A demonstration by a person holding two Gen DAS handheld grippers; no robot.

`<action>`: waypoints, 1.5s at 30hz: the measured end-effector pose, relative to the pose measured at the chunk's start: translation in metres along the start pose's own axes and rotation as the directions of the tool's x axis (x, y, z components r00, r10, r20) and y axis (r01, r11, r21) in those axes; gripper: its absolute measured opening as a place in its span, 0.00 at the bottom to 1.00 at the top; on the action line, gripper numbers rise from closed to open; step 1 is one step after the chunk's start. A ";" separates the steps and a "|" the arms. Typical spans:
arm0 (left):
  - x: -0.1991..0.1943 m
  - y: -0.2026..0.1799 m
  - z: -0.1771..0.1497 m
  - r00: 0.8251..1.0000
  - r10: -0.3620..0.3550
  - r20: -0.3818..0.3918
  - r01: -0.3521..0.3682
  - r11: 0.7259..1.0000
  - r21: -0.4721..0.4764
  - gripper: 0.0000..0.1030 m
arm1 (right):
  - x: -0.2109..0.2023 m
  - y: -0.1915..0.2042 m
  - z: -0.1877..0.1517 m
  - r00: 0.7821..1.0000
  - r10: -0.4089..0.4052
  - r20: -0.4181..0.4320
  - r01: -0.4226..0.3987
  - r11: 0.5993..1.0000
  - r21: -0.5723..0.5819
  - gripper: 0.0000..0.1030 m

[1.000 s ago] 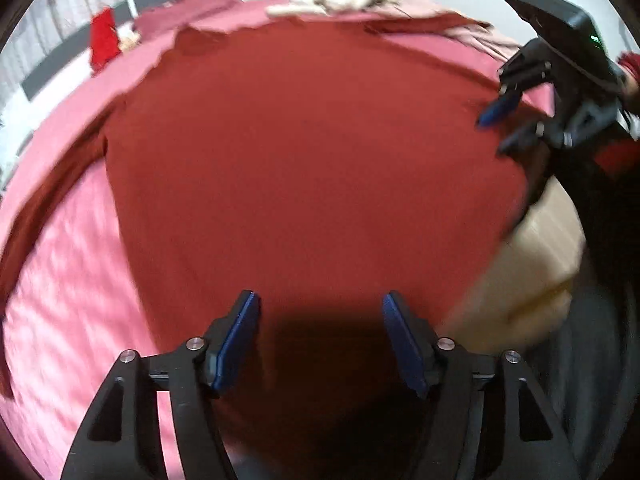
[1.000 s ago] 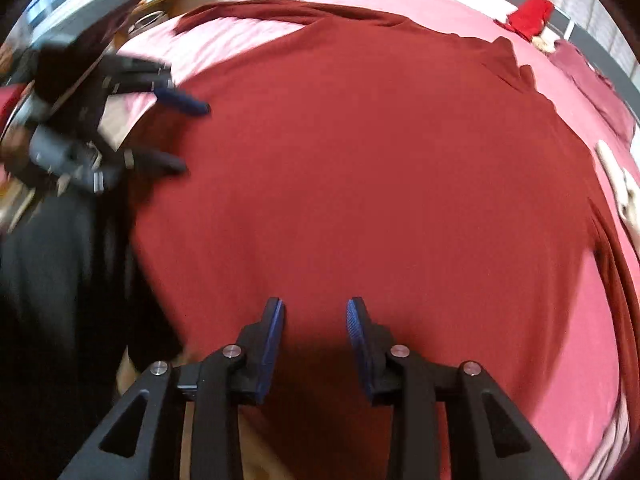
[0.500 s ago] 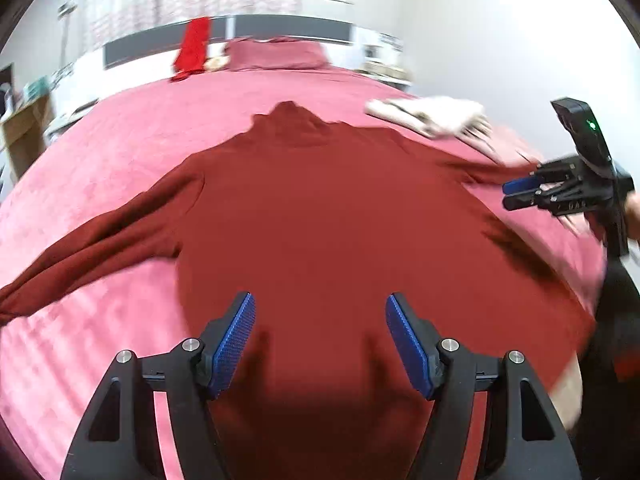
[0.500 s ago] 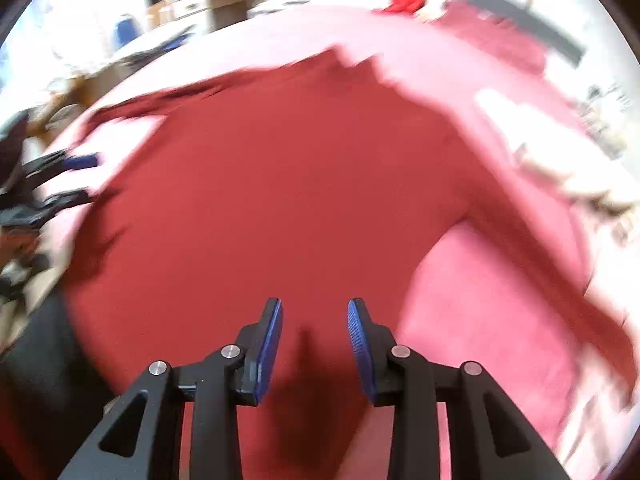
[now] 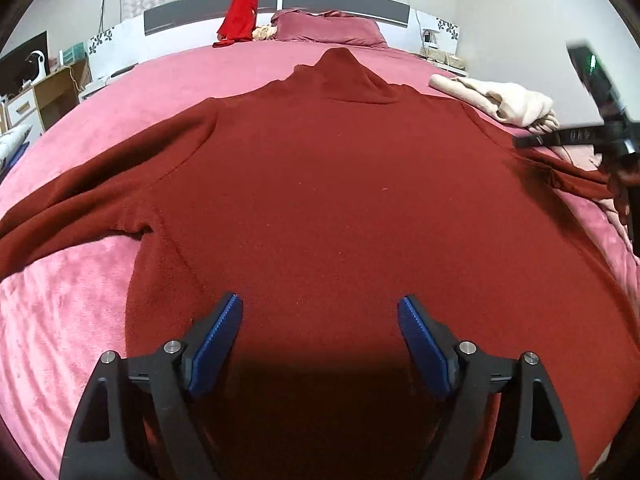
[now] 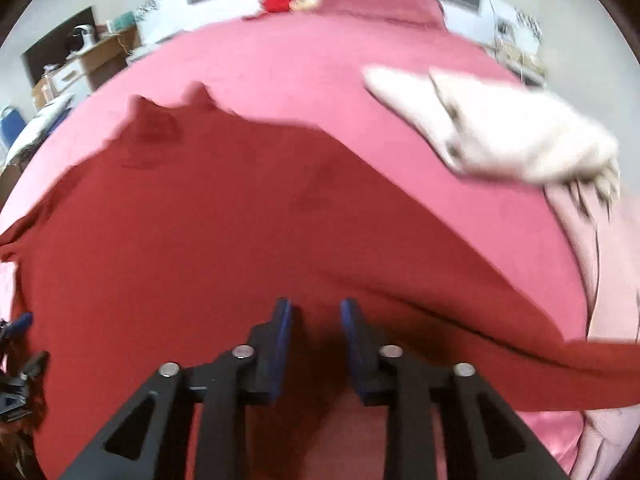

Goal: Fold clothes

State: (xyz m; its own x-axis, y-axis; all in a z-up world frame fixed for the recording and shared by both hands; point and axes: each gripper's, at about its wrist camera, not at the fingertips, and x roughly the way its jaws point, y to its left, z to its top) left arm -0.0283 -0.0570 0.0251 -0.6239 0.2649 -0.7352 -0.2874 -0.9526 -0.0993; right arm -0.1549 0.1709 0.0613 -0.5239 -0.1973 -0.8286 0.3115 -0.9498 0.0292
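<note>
A dark red turtleneck sweater [image 5: 328, 184] lies spread flat on the pink bed [image 5: 72, 304], collar towards the headboard and both sleeves stretched out to the sides. My left gripper [image 5: 320, 320] hovers over the sweater's lower body, open wide with nothing between its blue pads. My right gripper [image 6: 316, 312] is open with a narrower gap, empty, above the sweater [image 6: 200, 232] close to where its right sleeve [image 6: 500, 320] runs off. In the left wrist view the right gripper [image 5: 576, 138] appears blurred over that sleeve at the right edge.
A cream garment [image 5: 500, 100] lies crumpled on the bed beyond the right sleeve, also in the right wrist view as a cream garment [image 6: 500, 136]. A bright red cloth [image 5: 240, 16] hangs on the headboard beside a pillow [image 5: 328, 26]. A desk [image 5: 52, 88] stands left of the bed.
Both cameras swung from close over the hem to a view along the whole sweater. The right gripper moved out towards the right sleeve. Neither gripper's gap changed.
</note>
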 end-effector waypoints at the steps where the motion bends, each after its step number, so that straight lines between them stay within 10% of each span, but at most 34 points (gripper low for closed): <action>1: -0.008 0.002 -0.004 1.000 -0.008 0.003 0.008 1.000 -0.005 0.80 | -0.004 0.028 0.007 0.997 0.072 0.025 -0.070 0.995 -0.069 0.31; 6: -0.025 0.007 -0.012 0.998 -0.054 0.028 0.055 0.998 -0.035 0.80 | 0.013 0.160 0.043 0.945 0.325 0.023 -0.310 0.919 -0.245 0.32; 12: -0.037 0.027 -0.019 0.987 -0.131 0.094 0.144 0.979 -0.146 0.80 | 0.056 0.264 0.073 0.943 0.333 -0.006 -0.315 0.886 -0.341 0.32; 21: -0.043 0.050 -0.023 0.962 -0.236 0.140 0.265 0.934 -0.241 0.80 | 0.101 0.265 0.067 0.962 0.230 0.145 -0.170 0.925 -0.341 0.36; 29: -0.120 0.158 -0.028 0.979 -0.036 0.199 0.106 0.931 -0.350 0.80 | 0.097 0.261 0.064 0.960 0.232 0.155 -0.167 0.923 -0.346 0.38; 32: -0.151 0.250 -0.028 0.967 0.199 0.160 -0.105 0.881 -0.461 0.80 | 0.102 0.265 0.066 0.960 0.233 0.154 -0.168 0.922 -0.348 0.38; 36: -0.182 0.364 -0.038 0.909 0.417 0.018 -0.327 0.739 -0.590 0.80 | 0.106 0.262 0.068 0.956 0.256 0.140 -0.199 0.923 -0.330 0.38; 41: -0.177 0.436 -0.067 0.957 0.280 -0.079 -0.241 0.610 -0.755 0.80 | 0.105 0.261 0.068 0.957 0.253 0.139 -0.195 0.922 -0.334 0.38; 45: -0.154 0.449 -0.071 0.971 0.220 -0.096 -0.210 0.586 -0.783 0.80 | 0.105 0.259 0.069 0.956 0.261 0.135 -0.205 0.923 -0.327 0.39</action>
State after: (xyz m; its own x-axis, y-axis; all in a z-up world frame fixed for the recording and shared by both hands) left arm -0.0093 -0.5357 0.0460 -0.5993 0.0337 -0.7998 0.5312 -0.7307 -0.4289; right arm -0.1844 -0.1123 0.0202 -0.5270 -0.4692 -0.7086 0.6540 -0.7564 0.0144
